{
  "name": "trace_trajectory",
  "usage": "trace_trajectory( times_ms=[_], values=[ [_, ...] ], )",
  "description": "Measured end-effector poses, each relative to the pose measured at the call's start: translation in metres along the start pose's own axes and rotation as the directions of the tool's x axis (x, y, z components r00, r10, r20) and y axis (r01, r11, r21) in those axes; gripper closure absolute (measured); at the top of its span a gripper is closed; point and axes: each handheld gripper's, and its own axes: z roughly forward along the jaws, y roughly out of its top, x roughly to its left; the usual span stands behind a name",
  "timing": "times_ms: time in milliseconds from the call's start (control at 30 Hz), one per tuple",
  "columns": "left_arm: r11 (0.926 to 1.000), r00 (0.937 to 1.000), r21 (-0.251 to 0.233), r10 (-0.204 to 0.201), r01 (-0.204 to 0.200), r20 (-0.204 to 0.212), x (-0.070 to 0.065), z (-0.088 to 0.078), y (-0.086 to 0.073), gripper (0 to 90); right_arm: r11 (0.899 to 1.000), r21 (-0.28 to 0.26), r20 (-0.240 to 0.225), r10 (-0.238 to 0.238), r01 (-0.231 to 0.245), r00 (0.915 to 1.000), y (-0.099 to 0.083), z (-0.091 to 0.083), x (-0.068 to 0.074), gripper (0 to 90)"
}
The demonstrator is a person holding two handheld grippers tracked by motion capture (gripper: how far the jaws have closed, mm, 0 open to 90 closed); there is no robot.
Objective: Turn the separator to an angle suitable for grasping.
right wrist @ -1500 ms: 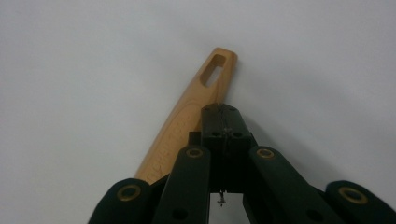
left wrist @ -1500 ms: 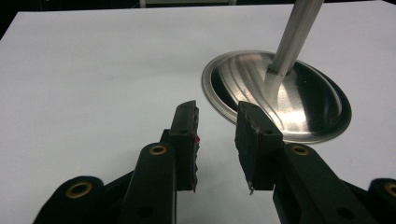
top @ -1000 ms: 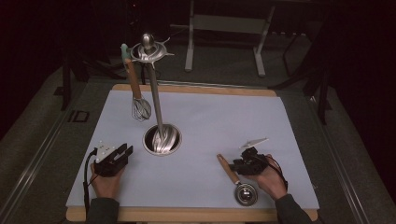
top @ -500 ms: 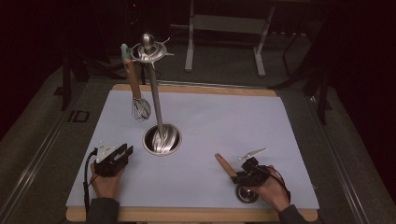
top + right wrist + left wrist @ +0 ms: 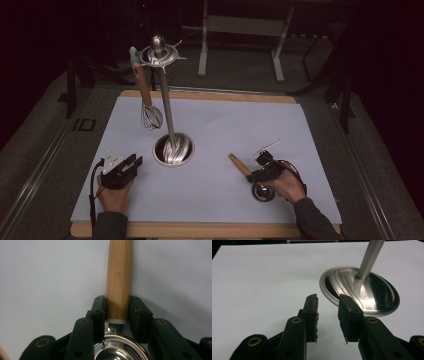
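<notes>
The right gripper [image 5: 117,315] had just been closing, its jaws pinching the ladle's wooden handle [image 5: 119,277]. The left gripper [image 5: 328,312] rested with jaws spread, empty, beside the stand's shiny base [image 5: 372,295].

Cut off by the lower edge of the right gripper view: most of the steel bowl [image 5: 113,350] of the wooden-handled utensil [image 5: 119,277], its handle end lost past the top. Half buried under the right gripper [image 5: 263,171] in the high view. Severed at the top of the left gripper view: the stand [image 5: 369,258] pole. Too small to read, right of the stand: contact between pads and handle.
</notes>
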Motion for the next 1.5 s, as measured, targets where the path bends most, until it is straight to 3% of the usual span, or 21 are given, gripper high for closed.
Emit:
trace_trajectory(
  times_ms=[33,133,267,833,1500],
  values=[
    [1.0000,1.0000,0.001,0.001,-0.001,0.000,0.000,0.000,0.000,69.2,0.999,0.040,0.010,-0.005,0.005,0.9999,0.005,0.001,0.002,67.8],
    [1.0000,1.0000,0.000,-0.001,0.001,0.000,0.000,0.000,0.000,69.2,0.997,0.079,0.042,-0.029,0.026,0.9987,0.010,0.002,0.007,68.7],
    [1.0000,1.0000,0.000,-0.002,0.002,0.001,0.000,0.000,0.000,69.1,0.995,0.087,0.063,-0.054,0.048,0.9965,0.013,0.002,0.010,69.4],
    [1.0000,1.0000,0.000,-0.005,0.005,-0.001,0.000,0.000,0.000,69.0,0.998,-0.023,0.079,-0.052,0.054,0.9955,0.016,-0.007,0.014,70.1],
    [1.0000,1.0000,0.000,-0.010,0.010,-0.002,0.000,0.001,0.000,69.0,0.994,-0.084,0.077,-0.069,0.075,0.9947,0.021,-0.009,0.018,70.2]
  ],
)
